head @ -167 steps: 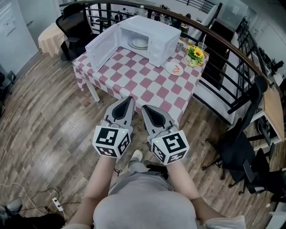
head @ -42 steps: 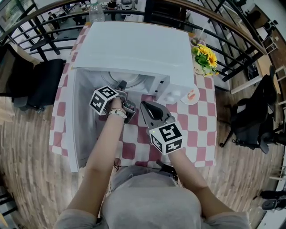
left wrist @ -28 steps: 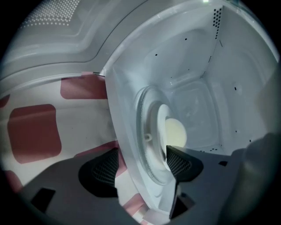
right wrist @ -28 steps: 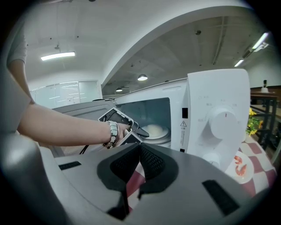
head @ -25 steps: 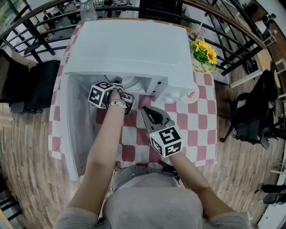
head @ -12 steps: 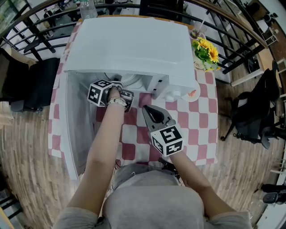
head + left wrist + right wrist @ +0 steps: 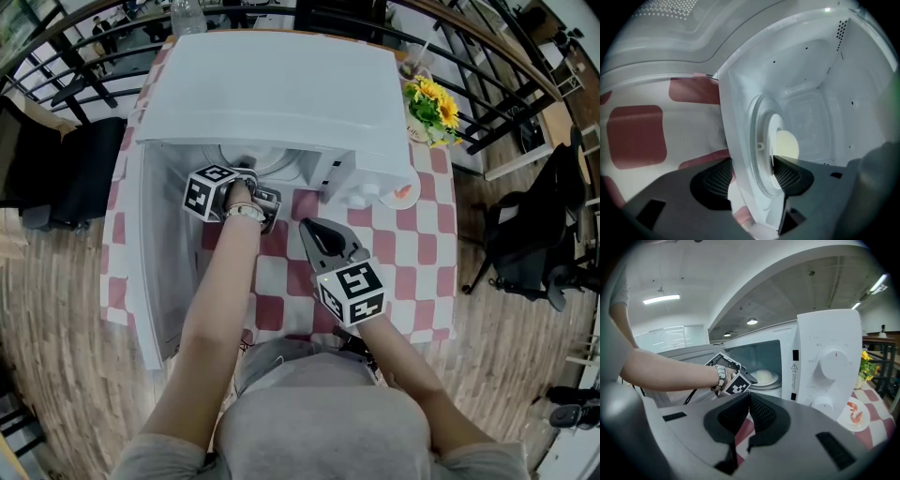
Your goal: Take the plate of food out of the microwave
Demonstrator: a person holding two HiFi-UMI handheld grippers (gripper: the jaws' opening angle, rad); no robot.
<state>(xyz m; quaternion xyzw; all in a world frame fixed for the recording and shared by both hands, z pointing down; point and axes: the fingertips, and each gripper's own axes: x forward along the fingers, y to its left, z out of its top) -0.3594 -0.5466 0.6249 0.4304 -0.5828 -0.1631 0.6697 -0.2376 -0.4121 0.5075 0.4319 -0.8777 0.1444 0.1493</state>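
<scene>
The white microwave [image 7: 281,84] stands with its door [image 7: 155,262] swung open to the left. Inside, a white plate [image 7: 776,136] with a pale mound of food [image 7: 787,144] rests on the glass turntable [image 7: 757,140]. My left gripper [image 7: 750,174] reaches into the opening and its jaws have just been closing. The near rims of the plate and turntable lie between the pads, and a gap shows at the left pad [image 7: 715,180]. My right gripper [image 7: 314,225] hovers shut over the checked tablecloth, empty, and faces the plate [image 7: 764,377].
A small plate with shrimp [image 7: 400,194] sits beside the microwave's right side, with a vase of yellow flowers [image 7: 431,103] behind it. The red-and-white checked table [image 7: 412,272] ends just past them. A black railing [image 7: 487,112] and office chairs [image 7: 525,234] surround the table.
Since the oldest frame I have walked up to the table and my left gripper has gone into the microwave's mouth. Over the last second both grippers hold their places.
</scene>
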